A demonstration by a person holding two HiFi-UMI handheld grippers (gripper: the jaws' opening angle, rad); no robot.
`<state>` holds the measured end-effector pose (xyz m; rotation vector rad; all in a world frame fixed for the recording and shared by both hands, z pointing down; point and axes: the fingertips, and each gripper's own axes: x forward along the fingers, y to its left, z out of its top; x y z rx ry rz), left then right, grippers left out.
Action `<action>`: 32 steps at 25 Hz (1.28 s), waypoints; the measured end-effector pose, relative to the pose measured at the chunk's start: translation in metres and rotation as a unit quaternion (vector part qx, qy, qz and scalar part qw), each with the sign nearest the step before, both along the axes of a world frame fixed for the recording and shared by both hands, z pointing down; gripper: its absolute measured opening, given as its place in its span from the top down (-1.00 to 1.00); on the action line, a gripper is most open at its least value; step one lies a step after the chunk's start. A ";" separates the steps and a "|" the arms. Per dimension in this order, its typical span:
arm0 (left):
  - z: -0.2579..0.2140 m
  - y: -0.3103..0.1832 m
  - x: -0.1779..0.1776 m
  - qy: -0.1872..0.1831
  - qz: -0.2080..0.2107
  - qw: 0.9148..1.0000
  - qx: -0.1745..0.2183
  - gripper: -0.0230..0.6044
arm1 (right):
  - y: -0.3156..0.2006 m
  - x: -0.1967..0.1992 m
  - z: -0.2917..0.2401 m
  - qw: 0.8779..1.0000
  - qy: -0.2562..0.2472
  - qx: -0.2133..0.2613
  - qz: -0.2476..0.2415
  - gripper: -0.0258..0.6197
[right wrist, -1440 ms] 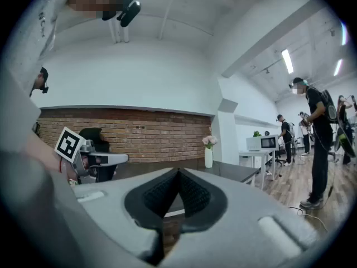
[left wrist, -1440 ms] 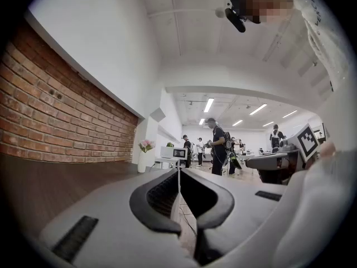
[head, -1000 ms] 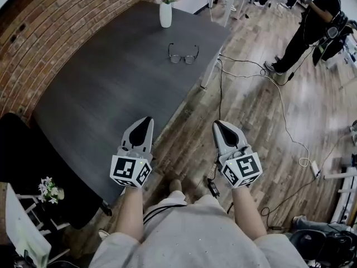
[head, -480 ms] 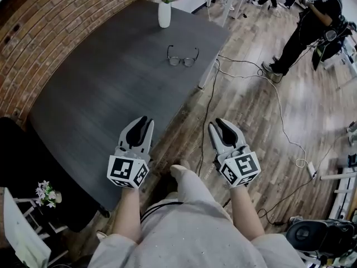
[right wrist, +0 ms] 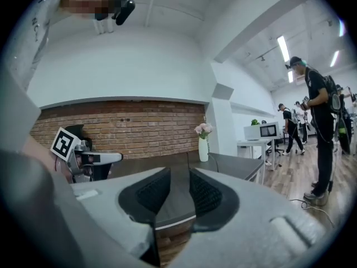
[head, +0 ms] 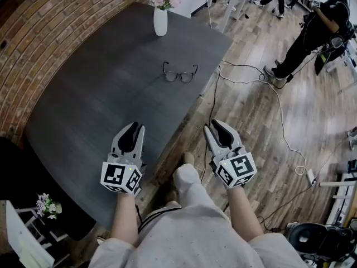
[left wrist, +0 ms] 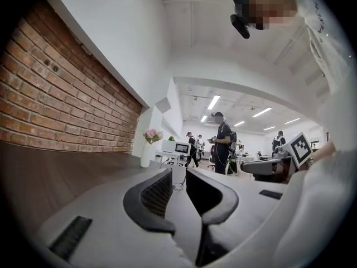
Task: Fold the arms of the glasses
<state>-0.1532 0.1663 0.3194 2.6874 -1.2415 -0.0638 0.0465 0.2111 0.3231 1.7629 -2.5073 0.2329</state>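
A pair of dark-framed glasses (head: 179,73) lies on the far part of the dark grey table (head: 100,94) with its arms spread. Both grippers are well short of it. My left gripper (head: 132,132) hangs over the table's near edge and is open with nothing between its jaws; the left gripper view shows the same empty gap (left wrist: 178,175). My right gripper (head: 217,128) is off the table's right side, above the wood floor. Its jaws are opening and hold nothing (right wrist: 179,175).
A white vase of pink flowers (head: 160,18) stands at the table's far end. A brick wall (head: 39,32) runs along the left. Cables (head: 273,99) trail over the wood floor to the right. A person in black (head: 312,35) stands at the far right.
The table and glasses have come closer as I step forward, with both grippers carried along. The right gripper's jaws have parted from a shut stance.
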 end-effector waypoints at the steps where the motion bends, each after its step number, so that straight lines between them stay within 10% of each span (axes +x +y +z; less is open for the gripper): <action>1: 0.000 -0.010 0.004 0.000 -0.001 1.000 -0.001 0.69 | -0.010 0.004 0.000 1.000 0.000 -0.001 -0.002 0.62; 32: 0.069 -0.191 0.083 -0.033 -0.049 0.996 -0.072 0.69 | -0.209 0.066 0.074 0.992 0.000 -0.075 -0.097 0.59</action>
